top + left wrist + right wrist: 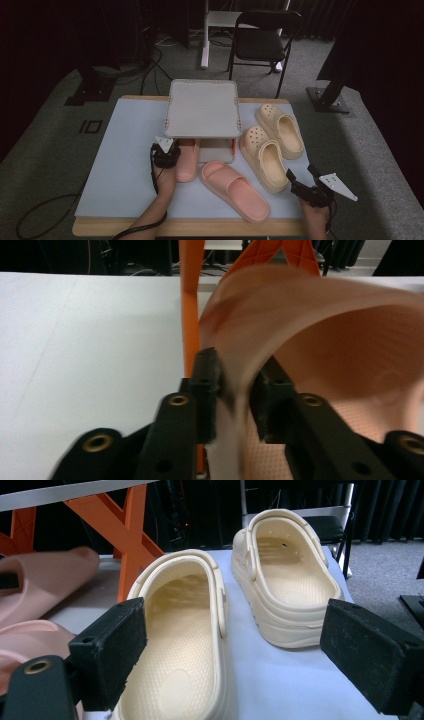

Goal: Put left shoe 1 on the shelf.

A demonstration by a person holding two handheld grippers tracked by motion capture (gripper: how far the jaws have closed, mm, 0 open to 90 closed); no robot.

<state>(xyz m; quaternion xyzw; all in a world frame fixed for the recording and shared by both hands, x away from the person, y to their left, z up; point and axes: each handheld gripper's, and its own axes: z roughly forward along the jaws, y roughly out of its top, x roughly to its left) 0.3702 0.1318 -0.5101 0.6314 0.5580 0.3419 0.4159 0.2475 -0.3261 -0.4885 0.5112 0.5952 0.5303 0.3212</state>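
Note:
A pink slipper lies with its toe under a grey shoe rack. My left gripper is at that slipper's left side. In the left gripper view the slipper's strap wall stands between the jaws of the left gripper, with a thin dark gap beside the left pad, so the grip looks loose. The second pink slipper lies at the front middle. Two cream clogs rest to the right of the rack. My right gripper hovers open behind the nearer clog, holding nothing.
The rack stands on orange legs on a pale blue mat over a wooden table. A folding chair and stands sit on the floor beyond the far edge.

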